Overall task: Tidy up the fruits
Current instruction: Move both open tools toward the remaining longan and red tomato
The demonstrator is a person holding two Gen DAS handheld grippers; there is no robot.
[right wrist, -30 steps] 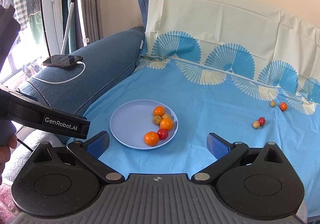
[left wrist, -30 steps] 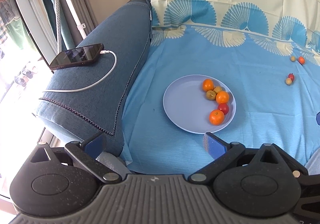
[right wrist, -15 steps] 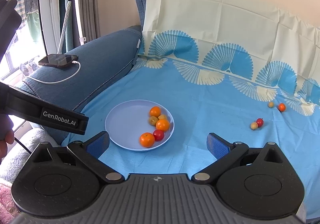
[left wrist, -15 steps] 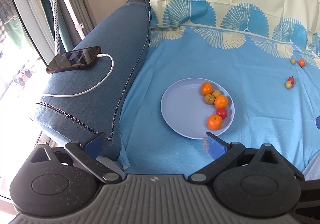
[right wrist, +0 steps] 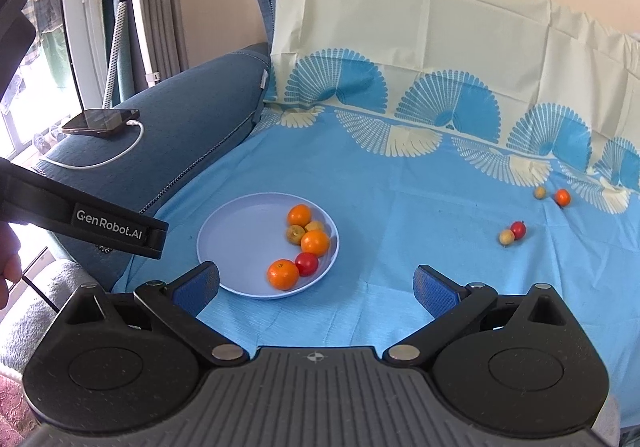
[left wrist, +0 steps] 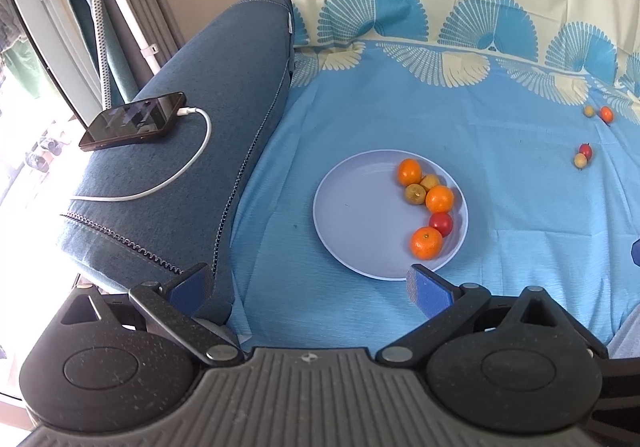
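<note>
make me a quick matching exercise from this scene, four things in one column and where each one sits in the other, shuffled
Things:
1. phone
2. plate
3. red fruit beside the front orange
4. lone orange fruit

Places:
A. on the plate
B. on the sofa armrest
C. on the blue sheet, in front of the left tool
D. far right on the sheet, near the fan pattern

Pairs: 1-B, 2-C, 3-A, 4-D

Far small fruits [right wrist: 506, 237] too tiny to ID, left hand-held gripper [right wrist: 80, 219] cut off
</note>
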